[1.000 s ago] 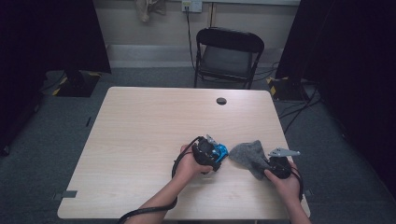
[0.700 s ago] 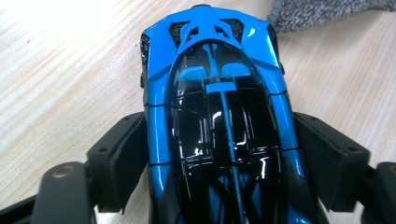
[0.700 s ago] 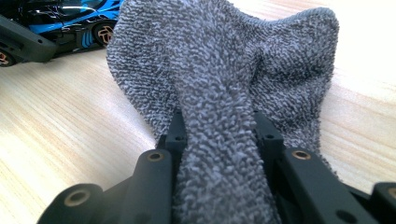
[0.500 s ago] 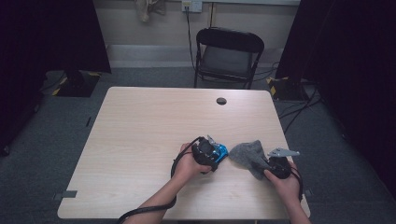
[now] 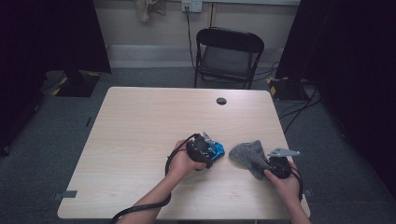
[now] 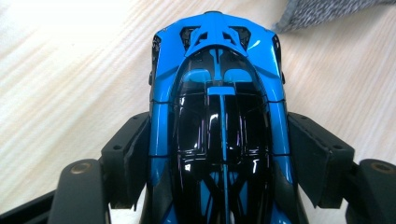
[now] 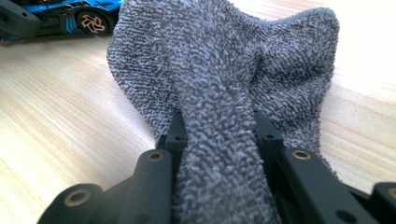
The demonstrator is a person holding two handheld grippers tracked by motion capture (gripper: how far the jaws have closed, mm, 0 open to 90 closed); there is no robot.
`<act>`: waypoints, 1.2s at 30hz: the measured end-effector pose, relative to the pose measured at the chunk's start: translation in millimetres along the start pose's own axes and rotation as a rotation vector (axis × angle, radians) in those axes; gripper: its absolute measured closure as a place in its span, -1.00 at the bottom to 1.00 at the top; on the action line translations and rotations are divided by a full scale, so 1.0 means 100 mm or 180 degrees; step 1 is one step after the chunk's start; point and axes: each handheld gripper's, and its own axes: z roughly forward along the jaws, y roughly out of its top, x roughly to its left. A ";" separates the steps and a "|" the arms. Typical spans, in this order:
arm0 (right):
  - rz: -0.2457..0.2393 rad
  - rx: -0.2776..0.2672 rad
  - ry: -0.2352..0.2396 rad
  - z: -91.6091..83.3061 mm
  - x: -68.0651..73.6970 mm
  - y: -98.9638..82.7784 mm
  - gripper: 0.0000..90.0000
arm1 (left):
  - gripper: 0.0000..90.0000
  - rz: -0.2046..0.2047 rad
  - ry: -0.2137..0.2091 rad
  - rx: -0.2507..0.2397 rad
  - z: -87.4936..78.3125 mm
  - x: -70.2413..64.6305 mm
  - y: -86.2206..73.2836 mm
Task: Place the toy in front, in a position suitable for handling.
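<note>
Left gripper (image 5: 215,150): lying low near the middle of the table's near half, held in the person's left hand (image 5: 180,163). Its jaws have just been closing around the toy car (image 6: 217,121), which is sitting between them; in the left gripper view the pads are lying along both flanks of the car, and whether they are pressing or just beside it is hard to tell.

Toy car: blue with a glossy black roof, sitting on its wheels on the table (image 5: 140,126), nose pointing away from the gripper toward the cloth (image 5: 247,155).

Right gripper (image 5: 267,164): held in the right hand (image 5: 286,181) near the table's right edge, jaws clenching a bunched fold of the cloth.

Cloth: grey terry, spreading out on the table beyond the jaws, just beside the car without touching it.

Chair (image 5: 228,55): black, folding, standing behind the far edge of the table.
</note>
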 end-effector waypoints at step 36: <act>0.0018 -0.0018 0.0002 0.00 0.00 -0.01 0.49 | -0.37 -0.0085 0.0173 -0.0053 -0.41 0.68 -0.51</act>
